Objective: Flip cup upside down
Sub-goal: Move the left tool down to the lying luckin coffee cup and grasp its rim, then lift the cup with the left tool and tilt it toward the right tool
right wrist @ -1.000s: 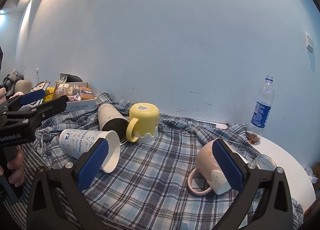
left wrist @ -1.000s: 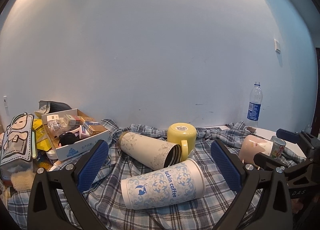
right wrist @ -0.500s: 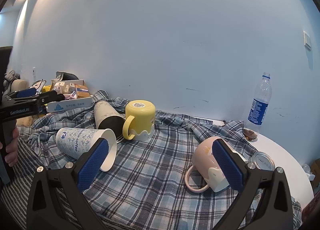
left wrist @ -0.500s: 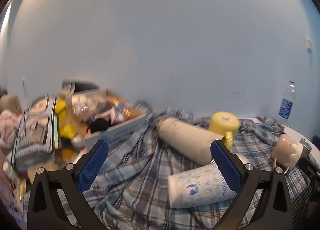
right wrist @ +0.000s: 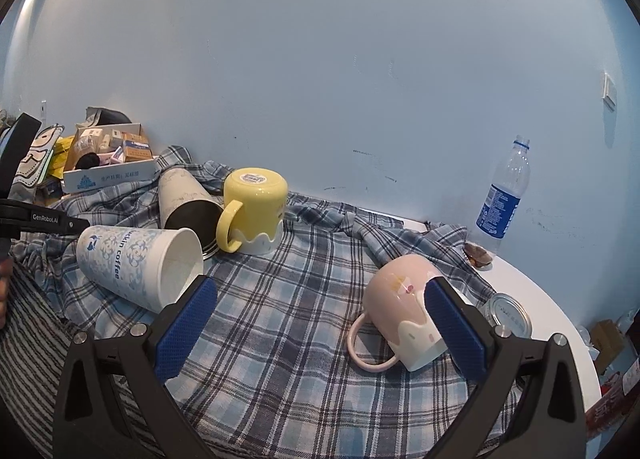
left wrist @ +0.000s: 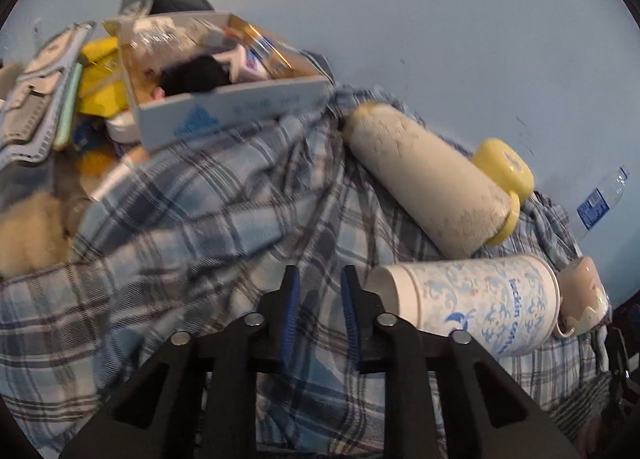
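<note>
Your right gripper (right wrist: 320,323) spread wide, pink mug (right wrist: 404,309) on its side against its right finger, your left gripper (left wrist: 318,315) nearly closed, empty, beside the toppled paper cup (left wrist: 476,309).

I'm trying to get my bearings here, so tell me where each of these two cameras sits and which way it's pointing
Left wrist: on the left gripper, tilted, looking along its nearly closed fingers at the plaid cloth, blue-patterned paper cup and cardboard box.
Right wrist: on the right gripper, level, facing the wall over the pink mug; its open fingers show.
Shared: paper cup, yellow mug, beige tumbler, water bottle.
</note>
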{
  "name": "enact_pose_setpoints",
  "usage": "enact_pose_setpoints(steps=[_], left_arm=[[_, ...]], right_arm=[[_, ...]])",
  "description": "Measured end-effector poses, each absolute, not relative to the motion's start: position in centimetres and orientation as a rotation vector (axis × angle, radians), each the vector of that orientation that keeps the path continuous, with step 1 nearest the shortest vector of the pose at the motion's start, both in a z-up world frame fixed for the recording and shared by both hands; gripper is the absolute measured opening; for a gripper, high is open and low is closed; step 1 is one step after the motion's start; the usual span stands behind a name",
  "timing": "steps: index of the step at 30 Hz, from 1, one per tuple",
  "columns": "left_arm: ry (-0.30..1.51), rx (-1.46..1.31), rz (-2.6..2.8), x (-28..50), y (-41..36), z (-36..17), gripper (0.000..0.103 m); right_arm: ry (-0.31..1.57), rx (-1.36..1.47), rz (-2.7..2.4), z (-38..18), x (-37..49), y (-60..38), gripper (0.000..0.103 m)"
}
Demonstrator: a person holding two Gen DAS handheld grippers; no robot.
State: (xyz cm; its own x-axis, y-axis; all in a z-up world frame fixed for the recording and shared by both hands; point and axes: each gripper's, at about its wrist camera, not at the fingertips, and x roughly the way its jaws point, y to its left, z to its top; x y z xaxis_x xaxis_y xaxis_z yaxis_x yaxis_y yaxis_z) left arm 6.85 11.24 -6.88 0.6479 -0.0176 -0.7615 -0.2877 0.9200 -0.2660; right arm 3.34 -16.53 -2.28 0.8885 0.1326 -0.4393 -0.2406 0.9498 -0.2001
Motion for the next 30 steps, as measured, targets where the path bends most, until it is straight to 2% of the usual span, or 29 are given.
enact_pose_setpoints(steps=[13,21,28,30], left_arm=[[0.793,-0.12,-0.204,5.3,1.8,-4.7,0.018],[0.833,0.044,-0.512,2.8,-3.0,-3.8,0.018],[0.869,0.093,-0.494,2.0,-3.3,-3.7,0.019],[0.862,0.062,-0.477,1.6,-2.3,-2.5,0.026]], right_arm=[[0.574,-0.23,0.186,-3.8,5.3,-17.0,0.103],[0.628,-0.232,0.163,-4.4,6.0,-17.2,0.103],[0.664,-0.223,0.162,-4.6,6.4,-17.5,0.103],[0.654,-0.222,0.165,-4.4,6.0,-17.5,0.102]])
